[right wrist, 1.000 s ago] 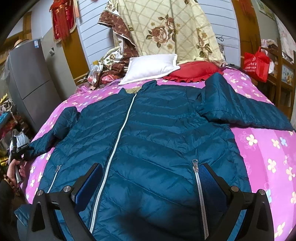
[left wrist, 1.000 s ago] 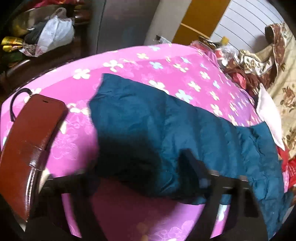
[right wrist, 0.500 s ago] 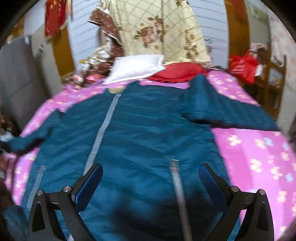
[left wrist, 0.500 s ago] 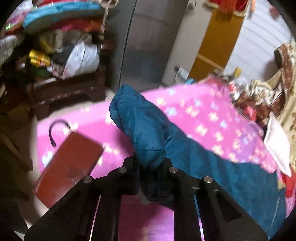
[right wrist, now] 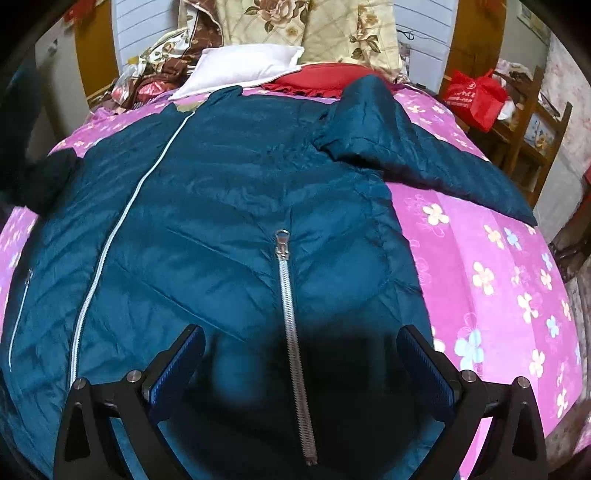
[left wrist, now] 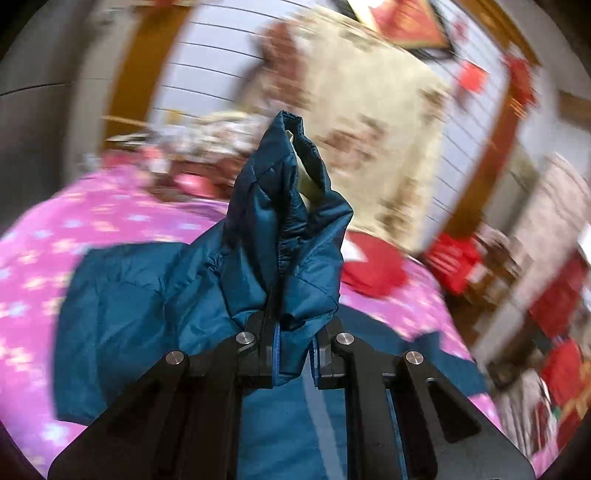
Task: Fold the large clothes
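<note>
A teal padded jacket (right wrist: pixel 229 206) lies front up on a pink flowered bed (right wrist: pixel 491 258), its main zip running down the left and a pocket zip (right wrist: pixel 291 325) in the middle. My left gripper (left wrist: pixel 293 345) is shut on the cuff of the jacket's sleeve (left wrist: pixel 284 225), which stands up lifted above the jacket body (left wrist: pixel 140 314). The right gripper (right wrist: pixel 301 363) hovers open low over the lower front of the jacket, its blue pads either side of the pocket zip, nothing between them. The other sleeve (right wrist: pixel 424 155) lies spread to the right.
A white pillow (right wrist: pixel 240 70), a red cushion (right wrist: pixel 325 79) and a floral quilt (right wrist: pixel 306 26) pile up at the head of the bed. A red bag (right wrist: pixel 474 96) sits on a wooden chair at the right. Bare pink sheet lies right of the jacket.
My left gripper closed on the sleeve cuff, lifted it off the bed and swung it round toward the jacket body. The right gripper sank closer to the jacket's lower front.
</note>
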Motion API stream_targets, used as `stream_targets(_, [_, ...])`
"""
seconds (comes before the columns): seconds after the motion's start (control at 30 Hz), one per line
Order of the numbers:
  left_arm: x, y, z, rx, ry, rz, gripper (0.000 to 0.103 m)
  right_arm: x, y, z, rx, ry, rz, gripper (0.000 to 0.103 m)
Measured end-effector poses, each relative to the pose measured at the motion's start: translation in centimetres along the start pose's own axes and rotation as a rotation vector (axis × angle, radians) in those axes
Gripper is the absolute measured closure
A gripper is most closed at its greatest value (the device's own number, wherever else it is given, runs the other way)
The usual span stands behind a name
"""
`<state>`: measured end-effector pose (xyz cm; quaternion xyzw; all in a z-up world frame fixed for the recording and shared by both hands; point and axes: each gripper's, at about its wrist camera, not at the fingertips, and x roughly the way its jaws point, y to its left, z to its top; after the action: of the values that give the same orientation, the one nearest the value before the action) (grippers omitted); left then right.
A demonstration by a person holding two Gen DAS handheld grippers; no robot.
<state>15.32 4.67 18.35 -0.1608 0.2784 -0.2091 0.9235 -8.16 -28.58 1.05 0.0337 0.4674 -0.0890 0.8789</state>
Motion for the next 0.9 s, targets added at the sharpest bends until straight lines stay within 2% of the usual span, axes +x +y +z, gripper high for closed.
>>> stream_targets(0.07, [3.1,-4.7,-1.1,0.037,0.045,-0.091,0.092,0.2,-0.6,-0.3,0.007,0.012,-0.005,0.000])
stream_targets(0.17, [7.2,-9.8,-3.1,0.063,0.109,-0.201,0.092,0.9,-0.8,-0.7,-0.010,0.063,-0.031,0.000])
stream_targets(0.3, [13.5,-14.9,-6.8,0.056,0.214,-0.261,0.092,1.3,-0.4,-1.4,-0.089,0.090,-0.062,0.000])
stream_targets(0.37, [16.6,-15.0,-9.0,0.015,0.275,-0.266,0.092,1.3,-0.3,-1.6,-0.110,0.086,-0.070,0.000])
stream_targets(0.47, [19.4,-14.6,-11.8,-0.009,0.327,-0.231,0.092,1.2,-0.8,-1.7,-0.105,0.093,-0.058,0.000])
stream_targets(0.63, [22.5,-14.0,-16.2,0.007,0.454,-0.159,0.088,1.2,-1.2,-2.0,-0.098,0.094,-0.054,0.000])
stream_targets(0.67, [22.5,-14.2,-16.8,0.020,0.477,-0.161,0.085,1.2,-1.2,-2.0,-0.098,0.097,-0.053,0.000])
stream_targets(0.73, [21.8,-15.1,-17.3,0.040,0.498,-0.195,0.067,1.2,-1.2,-1.9,-0.099,0.098,-0.056,0.000])
stream_targets(0.77, [20.7,-15.1,-17.4,0.041,0.502,-0.230,0.045,1.2,-1.1,-1.9,-0.099,0.097,-0.061,0.000])
stream_targets(0.8, [20.1,-15.1,-17.6,0.038,0.499,-0.258,0.033,1.4,-1.1,-1.8,-0.099,0.097,-0.063,0.000])
stream_targets(0.9, [17.4,-14.6,-17.7,0.024,0.497,-0.299,0.032,1.4,-0.9,-1.5,-0.099,0.095,-0.076,0.000])
